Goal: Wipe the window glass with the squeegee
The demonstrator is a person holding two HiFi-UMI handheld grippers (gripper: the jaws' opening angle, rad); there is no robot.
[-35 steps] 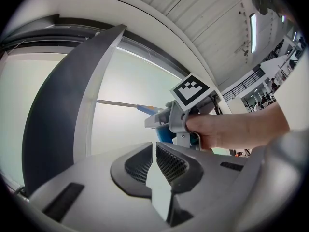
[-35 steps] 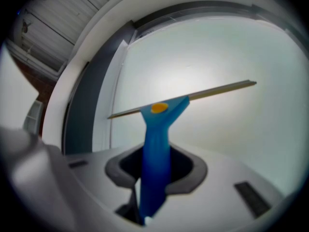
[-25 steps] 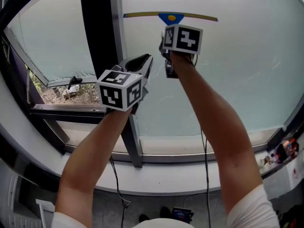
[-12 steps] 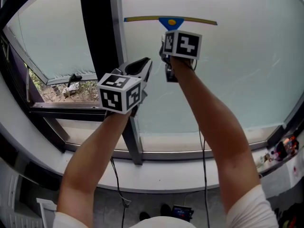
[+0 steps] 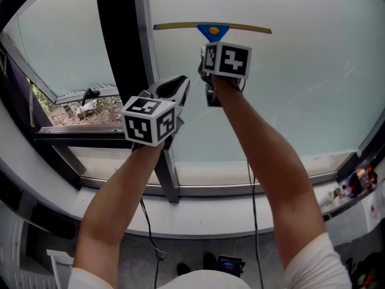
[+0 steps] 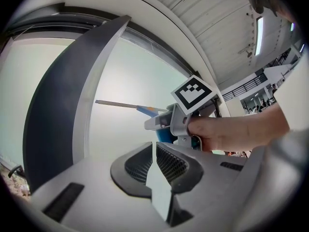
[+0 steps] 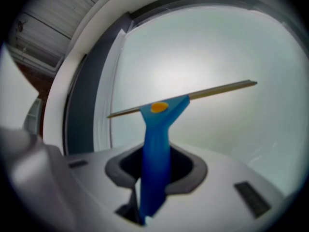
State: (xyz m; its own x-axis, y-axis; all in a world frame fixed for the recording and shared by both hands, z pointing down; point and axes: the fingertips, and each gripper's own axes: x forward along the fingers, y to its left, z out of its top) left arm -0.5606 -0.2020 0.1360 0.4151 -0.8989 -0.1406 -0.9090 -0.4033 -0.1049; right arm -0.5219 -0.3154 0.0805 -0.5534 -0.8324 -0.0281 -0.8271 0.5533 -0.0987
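Easing squeegee (image 5: 212, 28) lower down glass (image 5: 301, 89)

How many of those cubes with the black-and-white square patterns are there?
2. One white marker cube sits on the left gripper, by the dark window post; the other on the right gripper, just below the blue squeegee. No others show.

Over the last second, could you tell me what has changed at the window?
The right gripper has drawn the squeegee a little way down the glass, blade about level. Its jaws stay clamped on the blue handle; the left gripper stays shut and empty beside the dark window post.
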